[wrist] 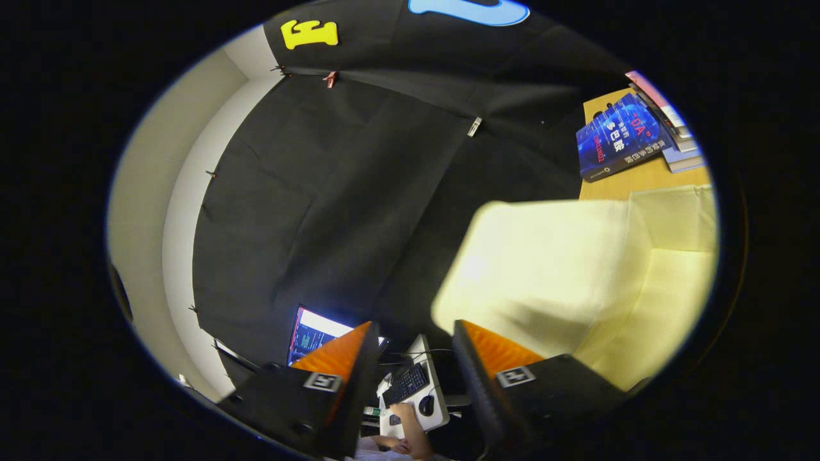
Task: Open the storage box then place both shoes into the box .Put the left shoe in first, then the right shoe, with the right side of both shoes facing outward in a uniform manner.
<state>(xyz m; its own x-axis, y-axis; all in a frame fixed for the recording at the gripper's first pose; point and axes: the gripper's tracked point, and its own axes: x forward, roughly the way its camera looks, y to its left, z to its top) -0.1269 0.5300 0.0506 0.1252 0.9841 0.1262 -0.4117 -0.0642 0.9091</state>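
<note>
The gripper (pixel 413 358) is seen with its fingers apart, nothing held between them. The pale storage box (pixel 576 269) is found just beyond the right finger (pixel 493 358), on a wooden table (pixel 634 176); books (pixel 618 137) are stacked behind the box.

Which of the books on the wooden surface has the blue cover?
The top book, nearest the black cloth, lying flat. The other books beside it show pale edges in a stack. The gripper points elsewhere, fingers open, holding nothing.
</note>
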